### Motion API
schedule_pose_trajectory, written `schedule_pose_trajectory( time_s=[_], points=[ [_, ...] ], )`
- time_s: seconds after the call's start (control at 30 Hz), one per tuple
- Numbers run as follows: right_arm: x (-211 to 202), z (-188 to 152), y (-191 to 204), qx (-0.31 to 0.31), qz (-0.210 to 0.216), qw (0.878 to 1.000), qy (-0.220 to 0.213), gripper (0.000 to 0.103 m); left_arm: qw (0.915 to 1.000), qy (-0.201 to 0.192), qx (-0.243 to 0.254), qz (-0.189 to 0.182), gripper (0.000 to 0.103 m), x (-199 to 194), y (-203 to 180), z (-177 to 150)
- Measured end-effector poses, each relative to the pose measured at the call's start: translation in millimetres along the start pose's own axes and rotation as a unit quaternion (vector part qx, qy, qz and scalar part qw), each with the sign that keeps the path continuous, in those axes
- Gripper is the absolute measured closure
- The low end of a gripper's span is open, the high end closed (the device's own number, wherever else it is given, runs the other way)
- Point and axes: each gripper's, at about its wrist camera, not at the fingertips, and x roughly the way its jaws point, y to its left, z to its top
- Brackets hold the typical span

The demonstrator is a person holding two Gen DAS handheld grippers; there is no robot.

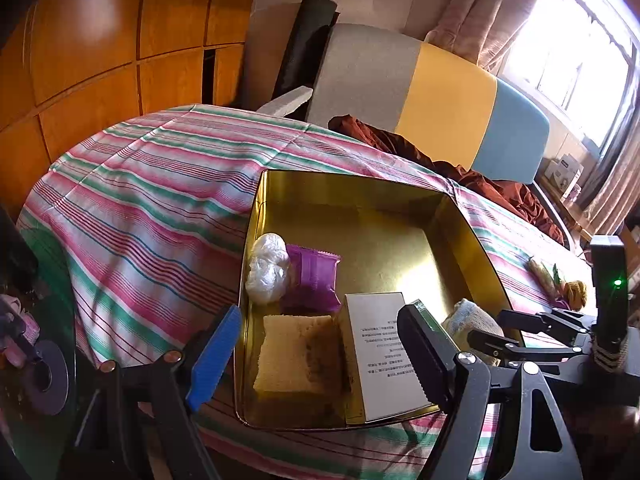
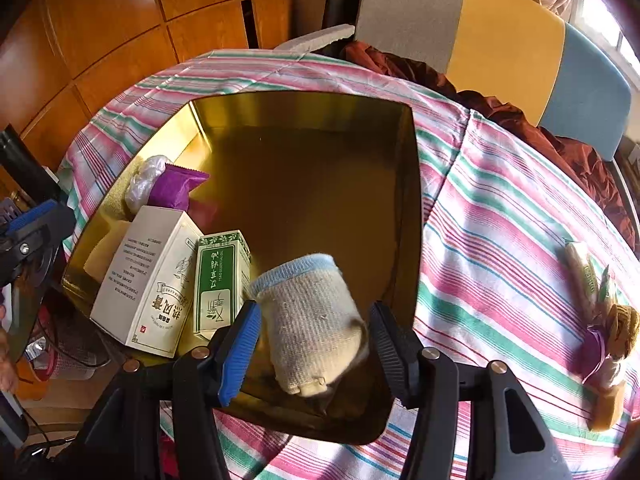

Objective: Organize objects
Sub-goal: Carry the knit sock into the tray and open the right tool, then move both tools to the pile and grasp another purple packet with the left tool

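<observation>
A gold tin (image 1: 253, 216) (image 2: 416, 200) lies on a striped tablecloth (image 1: 140, 200). Along its left side are a white plastic wad (image 1: 268, 268) (image 2: 144, 178), a purple packet (image 1: 314, 280) (image 2: 176, 188), a yellow sponge (image 1: 296, 356), a white box (image 1: 384, 356) (image 2: 148, 280) and a green box (image 2: 220, 280). My left gripper (image 1: 320, 320) hangs open over the sponge and white box, holding nothing. A rolled grey sock with a blue cuff (image 2: 308, 320) (image 1: 472, 320) sits between the fingers of my right gripper (image 2: 314, 314). The blue pad (image 2: 240, 352) touches it and a thin gap shows at the black pad (image 2: 390, 344).
On the cloth to the right of the tin lie a wrapped packet (image 2: 582, 268) and a twine bundle with purple (image 2: 618, 328) (image 1: 572, 292). Behind the table stand a grey, yellow and blue chair back (image 1: 440, 92), brown fabric (image 1: 400, 144) and wooden cabinets (image 1: 100, 40).
</observation>
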Motion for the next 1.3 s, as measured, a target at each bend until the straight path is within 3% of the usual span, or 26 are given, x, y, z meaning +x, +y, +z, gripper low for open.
schedule_pose_trajectory(
  time_s=[0.13, 0.23, 0.4, 0.67, 1.07, 1.23, 1.3],
  points=[
    [-15.6, -0.9, -5.9, 0.004, 0.002, 1.000, -0.025, 0.044, 0.9999, -0.005, 0.010, 0.004, 0.016, -3.1, -7.4, 2.5],
    [-27.5, -0.8, -9.6, 0.007, -0.004, 0.999, -0.043, 0.026, 0.9997, -0.011, 0.021, 0.008, 0.013, -6.5, -14.5, 5.6],
    [-43.5, 1.0, -21.3, 0.015, -0.014, 0.998, -0.063, 0.025, 0.9991, -0.018, 0.038, 0.008, 0.005, -10.4, -29.2, 10.2],
    [-57.5, -5.7, -60.9, 0.049, -0.048, 0.995, -0.069, 0.024, 0.9971, -0.016, 0.074, -0.007, 0.002, -9.6, -58.9, 14.9],
    [-87.7, -20.1, -165.5, 0.121, -0.136, 0.980, -0.083, 0.024, 0.9896, -0.008, 0.138, -0.039, 0.000, 0.1, -115.9, 17.1],
    [-101.7, -27.6, -217.3, 0.164, -0.172, 0.966, -0.099, 0.023, 0.9849, 0.002, 0.164, -0.054, 0.000, 7.8, -142.2, 16.5],
    [-105.1, -36.0, -250.4, 0.196, -0.192, 0.955, -0.110, 0.023, 0.9829, 0.006, 0.174, -0.061, 0.000, 10.6, -153.2, 15.5]
  ],
)
